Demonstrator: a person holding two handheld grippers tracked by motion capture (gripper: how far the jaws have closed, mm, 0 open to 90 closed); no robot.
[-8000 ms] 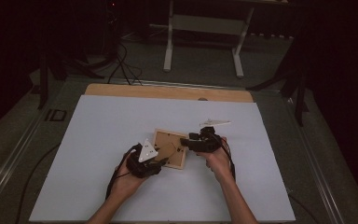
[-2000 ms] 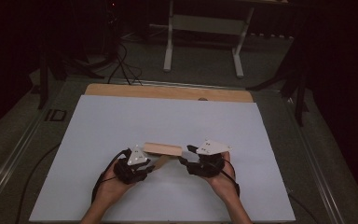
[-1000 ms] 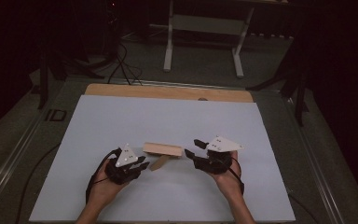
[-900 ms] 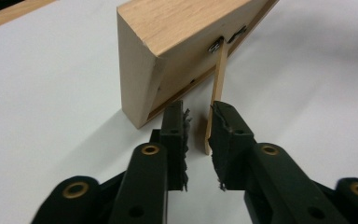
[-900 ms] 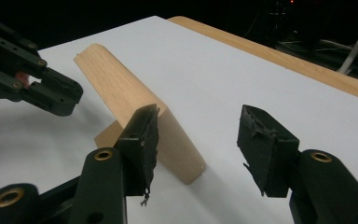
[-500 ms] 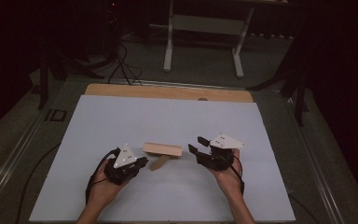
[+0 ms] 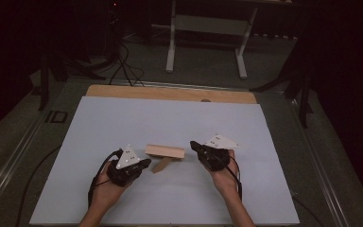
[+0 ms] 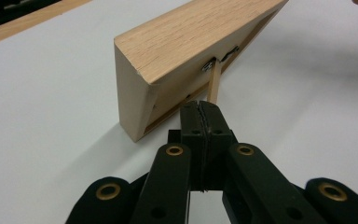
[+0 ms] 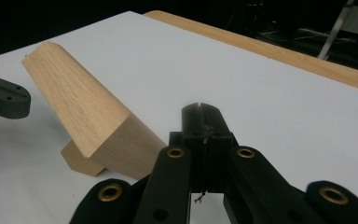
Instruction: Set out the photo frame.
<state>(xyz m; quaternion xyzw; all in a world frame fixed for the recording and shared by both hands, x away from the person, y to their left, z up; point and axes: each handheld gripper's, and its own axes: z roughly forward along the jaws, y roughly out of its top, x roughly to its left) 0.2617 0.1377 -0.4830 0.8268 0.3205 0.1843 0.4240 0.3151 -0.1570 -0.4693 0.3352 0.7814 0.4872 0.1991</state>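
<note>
Both grippers, left (image 7: 144,163) and right (image 7: 194,144), have just closed fully on nothing, flanking the light wooden picture frame (image 7: 164,151) standing propped on its stand on the white table (image 7: 170,118).

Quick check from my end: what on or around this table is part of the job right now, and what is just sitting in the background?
Part of the job:
- wooden picture frame, standing on its back prop
- left tool, shut, empty
- right tool, shut, empty

Just lying about:
- white table sheet
- metal stand behind the table
- floor cables
</note>
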